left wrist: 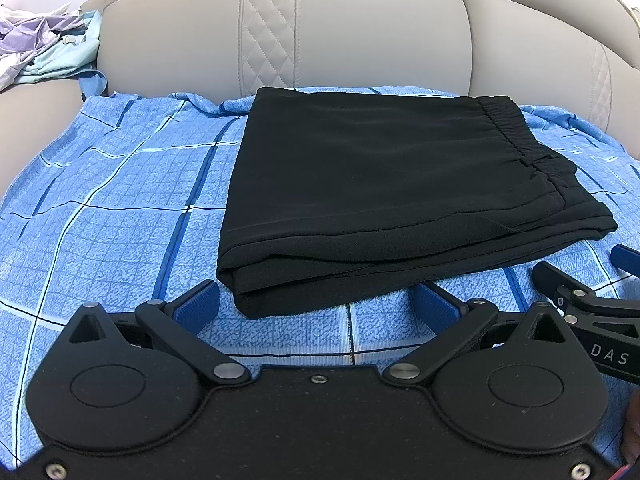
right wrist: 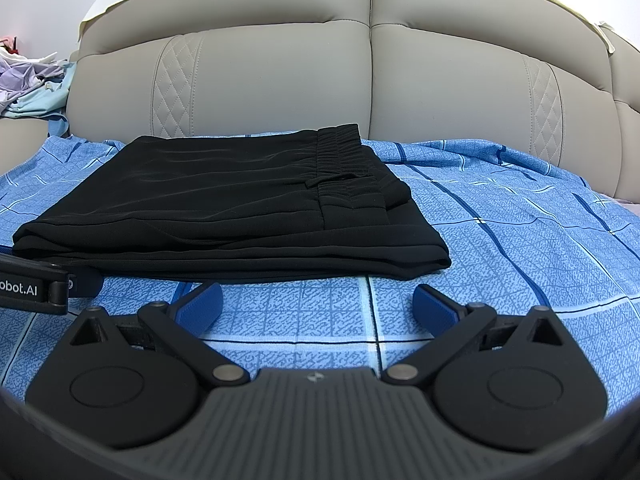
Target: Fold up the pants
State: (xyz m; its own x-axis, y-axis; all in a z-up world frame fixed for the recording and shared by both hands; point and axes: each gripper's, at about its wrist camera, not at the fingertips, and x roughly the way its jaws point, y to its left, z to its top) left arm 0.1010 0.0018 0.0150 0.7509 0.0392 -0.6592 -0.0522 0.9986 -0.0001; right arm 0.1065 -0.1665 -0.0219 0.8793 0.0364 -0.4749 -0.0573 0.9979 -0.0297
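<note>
The black pants [left wrist: 380, 184] lie folded in a flat rectangular stack on the blue checked sheet, elastic waistband on the right side. They also show in the right wrist view [right wrist: 224, 216]. My left gripper [left wrist: 318, 304] is open and empty, just in front of the stack's near edge, its blue pads apart. My right gripper [right wrist: 318, 304] is open and empty, in front of the stack's near right corner. The right gripper shows at the right edge of the left wrist view [left wrist: 592, 292]. The left gripper shows at the left edge of the right wrist view [right wrist: 36, 284].
A blue checked sheet [left wrist: 120, 208] covers the bed. A beige padded headboard [right wrist: 360, 80] stands behind the pants. A pile of light clothes [left wrist: 44, 44] lies at the far left; it also shows in the right wrist view [right wrist: 28, 84].
</note>
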